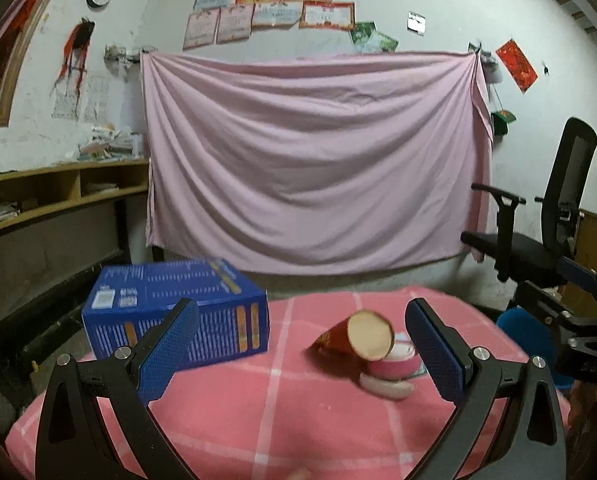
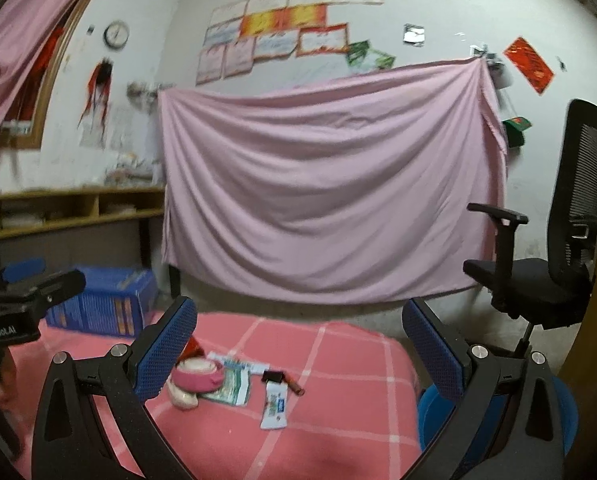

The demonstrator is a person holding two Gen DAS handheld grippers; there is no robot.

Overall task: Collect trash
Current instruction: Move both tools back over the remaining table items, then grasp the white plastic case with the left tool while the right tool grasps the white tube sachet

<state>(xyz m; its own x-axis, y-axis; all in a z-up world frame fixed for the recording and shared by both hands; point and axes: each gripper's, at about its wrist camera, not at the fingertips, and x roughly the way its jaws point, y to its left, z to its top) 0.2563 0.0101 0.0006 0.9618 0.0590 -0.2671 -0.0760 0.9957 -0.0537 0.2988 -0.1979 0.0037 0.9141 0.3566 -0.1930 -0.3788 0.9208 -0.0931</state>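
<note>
We hold 2 hand-held grippers above the pink checked tabletop [image 1: 258, 420]. The left hand-held gripper [image 1: 302, 344] has its jaws wide apart, gripping nothing; the right hand-held gripper [image 2: 298, 348] is likewise spread and empty. The trash lies between them: a tipped red cup [image 1: 358, 338] resting on a pink tape roll [image 1: 392, 364], a green wrapper [image 2: 230, 386] just beside the roll, then a white packet [image 2: 275, 406] and a brown stick [image 2: 292, 384]. A blue box [image 1: 178, 312] sits at the far left edge.

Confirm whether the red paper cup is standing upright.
No. The red paper cup lies tipped on its side atop the pink tape roll.
</note>
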